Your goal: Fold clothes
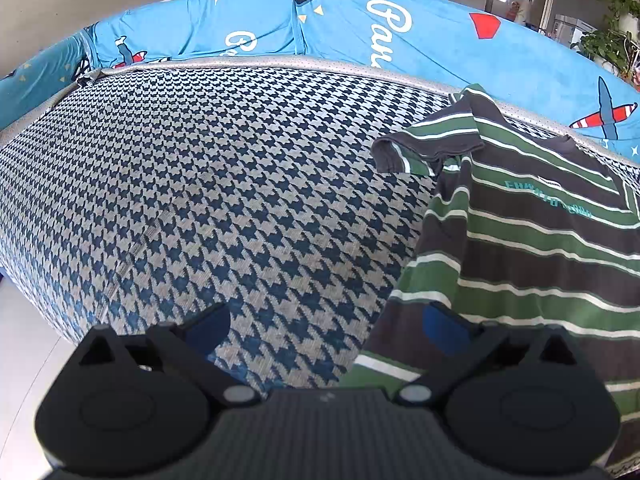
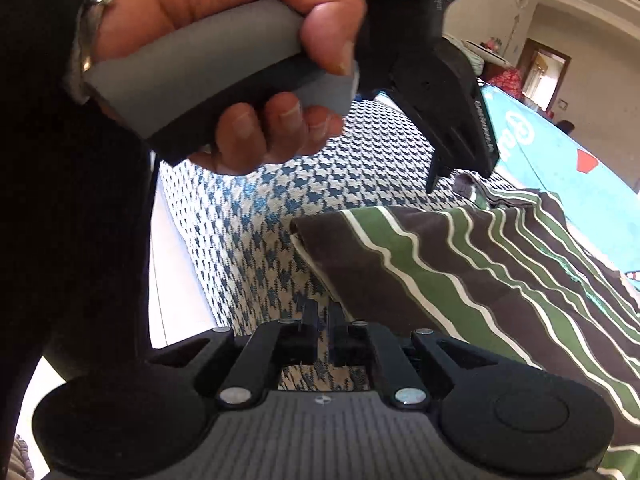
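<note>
Shirt [image 1: 532,240] beside spread left jaws.

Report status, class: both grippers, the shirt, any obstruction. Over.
Left gripper open, over the shirt's edge. Right gripper shut, nothing visibly held. Striped shirt spread on houndstooth cushion, unfolded, sleeve crumpled. No obstruction seen.

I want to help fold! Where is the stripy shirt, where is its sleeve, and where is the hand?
stripy shirt [image 1: 532,248]: left wrist view, on its striped front.
sleeve [image 1: 424,146]: left wrist view, on the short sleeve spread over the checked cover.
hand [image 2: 224,32]: right wrist view, on the knuckles gripping the grey handle.
</note>
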A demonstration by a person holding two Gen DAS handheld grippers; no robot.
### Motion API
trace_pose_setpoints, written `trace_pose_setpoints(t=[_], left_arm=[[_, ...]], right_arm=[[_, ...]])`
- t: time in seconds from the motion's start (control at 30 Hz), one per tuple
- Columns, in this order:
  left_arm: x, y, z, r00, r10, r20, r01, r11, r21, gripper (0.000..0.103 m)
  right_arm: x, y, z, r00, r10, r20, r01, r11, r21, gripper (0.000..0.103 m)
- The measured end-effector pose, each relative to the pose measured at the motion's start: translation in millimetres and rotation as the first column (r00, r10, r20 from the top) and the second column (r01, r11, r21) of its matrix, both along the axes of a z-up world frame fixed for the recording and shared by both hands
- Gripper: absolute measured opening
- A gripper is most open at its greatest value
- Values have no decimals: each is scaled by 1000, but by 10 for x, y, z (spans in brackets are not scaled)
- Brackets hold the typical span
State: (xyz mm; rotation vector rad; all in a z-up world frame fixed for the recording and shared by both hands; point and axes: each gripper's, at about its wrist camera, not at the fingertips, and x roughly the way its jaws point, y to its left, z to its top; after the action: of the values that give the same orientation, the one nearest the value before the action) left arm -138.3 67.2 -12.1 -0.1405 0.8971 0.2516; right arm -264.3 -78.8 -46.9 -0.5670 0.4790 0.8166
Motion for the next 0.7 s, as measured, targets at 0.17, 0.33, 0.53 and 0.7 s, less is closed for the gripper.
trace_pose_setpoints(t=[0.17,0.33,0.53,0.7], left_arm=[[31,-152,-40,999,-33,-12,33,999,10,103],[57,-315,-84,997,-69,-25,69,997,22,103],[33,-557,-148,992,-125,-36,127,991,53,103],[24,-716,-196,987,-154,-41,156,986,56,103]], right_arm=[[127,-302,152,988,-151,-20,152,985,75,4],[231,-627,258,959,-281,-40,284,952,119,4],[255,-983,365,912,-407,-45,409,899,157,5],[269,-1349,465,833,-551,-42,547,811,208,14]])
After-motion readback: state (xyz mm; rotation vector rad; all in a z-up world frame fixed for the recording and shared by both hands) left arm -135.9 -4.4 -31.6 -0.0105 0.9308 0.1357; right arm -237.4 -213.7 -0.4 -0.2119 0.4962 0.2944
